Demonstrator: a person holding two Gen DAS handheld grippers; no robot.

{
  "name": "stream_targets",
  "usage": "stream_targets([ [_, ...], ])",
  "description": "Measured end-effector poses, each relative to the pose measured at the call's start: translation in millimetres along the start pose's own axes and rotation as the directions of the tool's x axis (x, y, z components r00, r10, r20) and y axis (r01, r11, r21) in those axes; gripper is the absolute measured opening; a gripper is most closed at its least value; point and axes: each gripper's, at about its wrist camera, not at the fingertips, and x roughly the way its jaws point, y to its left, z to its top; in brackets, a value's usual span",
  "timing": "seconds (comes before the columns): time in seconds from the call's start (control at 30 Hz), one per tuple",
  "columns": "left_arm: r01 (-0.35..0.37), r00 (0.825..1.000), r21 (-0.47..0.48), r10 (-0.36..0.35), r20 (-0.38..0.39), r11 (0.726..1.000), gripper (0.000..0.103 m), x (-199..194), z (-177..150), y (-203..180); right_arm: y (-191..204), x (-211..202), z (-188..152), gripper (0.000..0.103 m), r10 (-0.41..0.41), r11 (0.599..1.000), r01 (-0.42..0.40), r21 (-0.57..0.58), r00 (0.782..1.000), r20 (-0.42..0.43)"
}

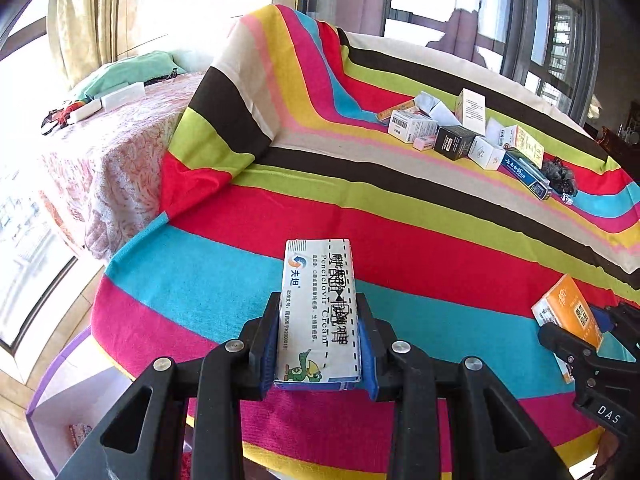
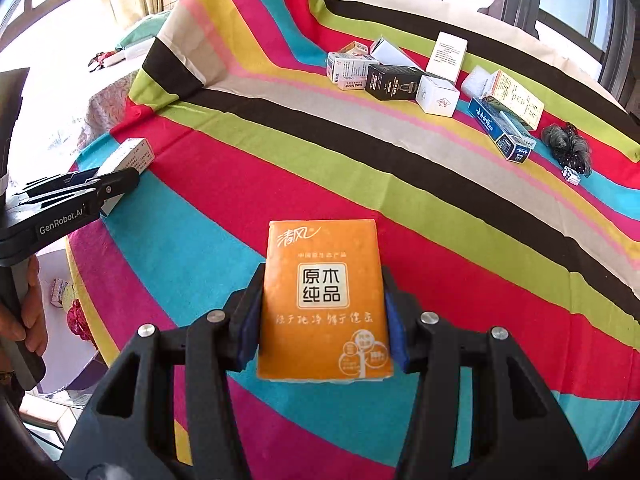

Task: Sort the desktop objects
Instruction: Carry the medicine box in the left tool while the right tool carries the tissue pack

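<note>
My left gripper (image 1: 319,312) is shut on a white cream box (image 1: 318,304) with a green cartoon figure, held above the striped cloth (image 1: 440,248). My right gripper (image 2: 322,300) is shut on an orange tissue pack (image 2: 323,300), its blue pads pressing both long sides. In the right wrist view the left gripper (image 2: 116,184) shows at the left edge with the white box (image 2: 128,156) between its fingers. In the left wrist view the orange pack (image 1: 568,308) shows at the right edge in the other gripper. A pile of small boxes (image 2: 420,76) lies at the far side of the cloth.
A black scrunchie (image 2: 568,144) and a small die (image 2: 573,178) lie at the right end of the box pile. The table's near edge drops to a white box with a purple rim (image 1: 60,360) holding small items. A person's hand (image 2: 34,312) grips the left handle. A bed (image 1: 120,128) stands at the left.
</note>
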Motion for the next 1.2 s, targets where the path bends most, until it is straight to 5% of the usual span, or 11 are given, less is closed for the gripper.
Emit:
stream_targets([
  [0.7,-0.005,0.996,-0.039,0.008,0.088,0.999,0.034,-47.1,-52.1,36.6,49.9,-17.4,-18.7,0.054,0.008,0.999,-0.005,-0.045,0.998,0.056],
  [1.0,-0.015,0.995,-0.118,0.027,0.097,0.993,0.034,-60.9,-71.1,70.8,103.7,-25.0,-22.0,0.054,0.122,0.978,-0.109,-0.179,0.99,0.064],
  [1.2,-0.081,0.99,-0.196,0.101,0.095,0.977,0.034,-77.1,-85.8,112.0,168.9,-28.6,-28.0,0.054,0.25,0.908,-0.226,-0.352,0.968,0.025],
])
